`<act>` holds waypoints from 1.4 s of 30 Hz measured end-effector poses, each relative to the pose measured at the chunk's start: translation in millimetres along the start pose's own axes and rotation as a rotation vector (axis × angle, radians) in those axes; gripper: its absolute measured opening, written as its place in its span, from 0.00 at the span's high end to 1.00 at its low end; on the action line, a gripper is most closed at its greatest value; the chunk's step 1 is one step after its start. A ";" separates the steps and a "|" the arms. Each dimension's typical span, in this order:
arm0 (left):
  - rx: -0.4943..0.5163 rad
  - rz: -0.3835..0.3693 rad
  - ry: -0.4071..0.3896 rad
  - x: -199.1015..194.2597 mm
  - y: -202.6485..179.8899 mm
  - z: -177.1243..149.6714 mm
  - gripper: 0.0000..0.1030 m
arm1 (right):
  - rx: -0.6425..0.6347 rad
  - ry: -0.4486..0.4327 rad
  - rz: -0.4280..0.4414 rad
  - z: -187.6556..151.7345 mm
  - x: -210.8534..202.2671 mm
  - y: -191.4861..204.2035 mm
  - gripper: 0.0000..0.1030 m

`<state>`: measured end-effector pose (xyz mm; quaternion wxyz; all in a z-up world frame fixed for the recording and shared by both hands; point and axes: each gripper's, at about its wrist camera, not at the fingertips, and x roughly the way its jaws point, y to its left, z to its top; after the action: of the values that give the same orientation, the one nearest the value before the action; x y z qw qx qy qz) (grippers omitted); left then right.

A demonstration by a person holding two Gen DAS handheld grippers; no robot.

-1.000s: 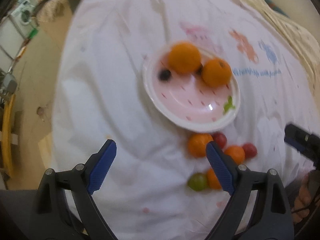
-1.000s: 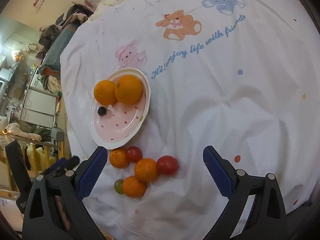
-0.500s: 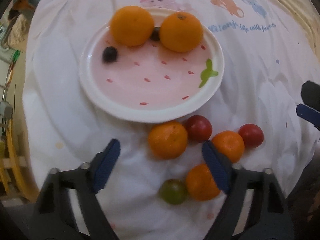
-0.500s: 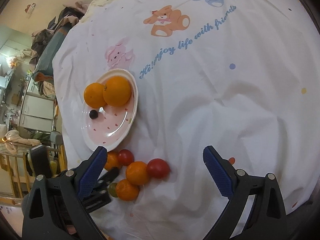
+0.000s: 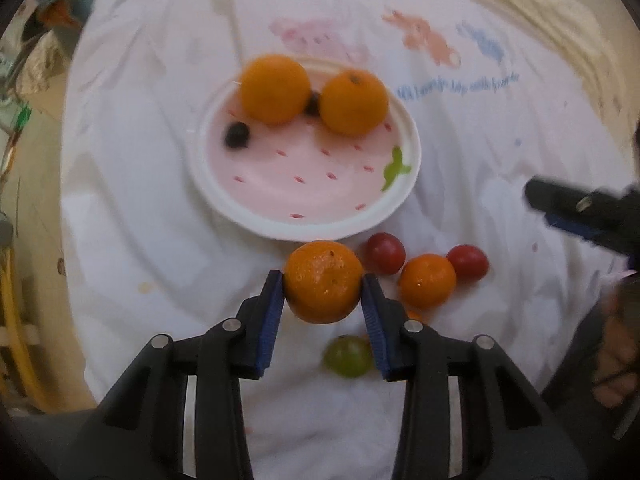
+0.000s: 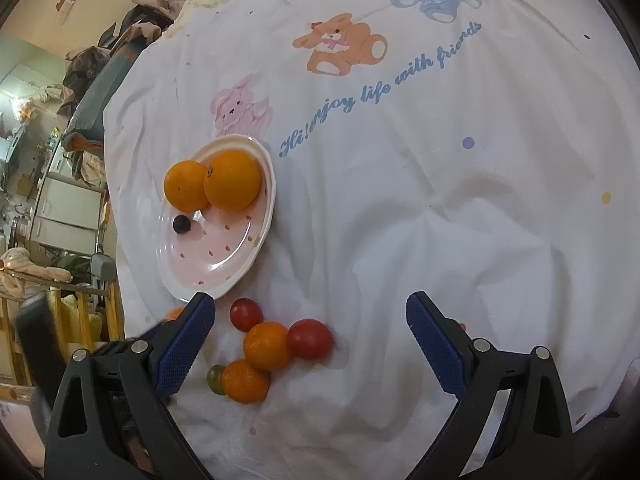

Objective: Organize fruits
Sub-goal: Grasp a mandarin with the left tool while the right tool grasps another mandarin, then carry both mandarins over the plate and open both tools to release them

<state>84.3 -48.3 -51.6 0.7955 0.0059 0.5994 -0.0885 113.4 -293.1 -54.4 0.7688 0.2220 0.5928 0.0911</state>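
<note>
My left gripper (image 5: 323,286) is shut on a small orange tangerine (image 5: 323,282) just in front of the pink plate (image 5: 304,224). The plate holds two large oranges (image 5: 275,89) (image 5: 354,102) and a dark berry (image 5: 237,135). Loose on the cloth lie two red tomatoes (image 5: 385,253) (image 5: 468,262), another tangerine (image 5: 427,280) and a green tomato (image 5: 347,356). My right gripper (image 6: 310,320) is open and empty above the loose pile (image 6: 266,346), with the plate (image 6: 256,248) to its far left.
A white cloth with cartoon animals and blue lettering (image 6: 380,92) covers the table. The right gripper shows at the right edge of the left wrist view (image 5: 580,212). Furniture and clutter (image 6: 52,200) stand beyond the table's left edge.
My left gripper has closed on the tangerine nearest the plate and lifted it slightly. My right gripper has drifted a little nearer to the fruit pile.
</note>
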 end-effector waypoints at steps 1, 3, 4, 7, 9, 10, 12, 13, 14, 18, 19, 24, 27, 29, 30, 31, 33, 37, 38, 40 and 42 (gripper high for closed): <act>-0.018 -0.008 -0.021 -8.8 9.1 -0.9 0.66 | -0.005 0.006 -0.001 -0.9 1.5 1.2 0.04; -0.037 -0.015 -0.065 -20.2 23.3 -3.8 0.66 | -0.015 0.020 0.003 -3.2 4.9 4.6 0.04; -0.035 -0.009 -0.084 -21.2 27.5 -4.8 0.66 | -0.020 0.028 0.007 -4.2 6.4 6.3 0.04; -0.045 0.051 -0.110 -18.1 44.2 -7.7 0.66 | -0.015 0.060 0.034 -12.6 10.2 10.4 0.04; -0.079 0.044 -0.110 -15.5 54.5 -6.8 0.66 | 0.003 0.091 0.063 -23.2 14.6 12.7 0.04; -0.091 0.039 -0.110 -15.4 59.9 -4.2 0.66 | 0.018 0.108 0.073 -28.5 17.7 13.6 0.05; -0.116 0.020 -0.106 -13.1 63.9 -1.3 0.66 | 0.054 0.138 0.108 -39.8 23.8 16.2 0.08; -0.121 0.015 -0.105 -11.9 63.0 -0.7 0.66 | 0.068 0.153 0.118 -46.5 27.9 19.2 0.10; -0.129 0.009 -0.103 -13.5 64.0 -1.8 0.66 | 0.074 0.164 0.122 -51.0 31.3 21.8 0.16; -0.136 -0.024 -0.110 -18.2 60.2 3.6 0.66 | 0.106 0.190 0.137 -68.0 49.8 34.5 0.26; -0.135 -0.026 -0.114 -20.3 59.8 3.9 0.66 | 0.109 0.192 0.135 -69.6 52.0 36.8 0.27; -0.153 -0.056 -0.109 -21.7 58.1 8.4 0.66 | 0.107 0.182 0.104 -72.5 65.1 50.9 0.36; -0.165 -0.073 -0.108 -23.4 60.2 8.8 0.66 | 0.089 0.183 0.060 -77.8 72.9 55.3 0.38; -0.174 -0.082 -0.105 -23.7 61.6 8.7 0.66 | 0.096 0.177 0.051 -80.5 75.6 52.7 0.41; -0.181 -0.089 -0.102 -23.4 62.2 8.5 0.66 | 0.111 0.167 0.045 -80.7 76.4 50.1 0.49; -0.186 -0.097 -0.098 -23.0 62.5 8.3 0.66 | 0.122 0.159 0.040 -80.7 76.4 47.5 0.52; -0.186 -0.097 -0.097 -22.7 62.7 8.4 0.66 | 0.130 0.152 0.047 -81.6 74.2 44.9 0.56; -0.199 -0.093 -0.095 -20.4 65.3 8.9 0.66 | 0.104 0.138 0.069 -81.9 65.2 45.6 0.56; -0.203 -0.094 -0.092 -19.5 65.8 8.7 0.66 | 0.104 0.130 0.077 -81.4 61.6 44.9 0.56; -0.205 -0.090 -0.092 -18.6 66.4 8.4 0.66 | 0.106 0.112 0.098 -79.8 53.3 43.0 0.56; -0.202 -0.080 -0.096 -18.7 66.1 8.6 0.66 | 0.095 0.103 0.112 -77.7 46.6 42.6 0.56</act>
<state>97.2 18.3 -37.7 0.8157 -0.1022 0.5662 -0.0594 57.7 -218.5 -91.4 0.7195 0.2861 0.6219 0.1171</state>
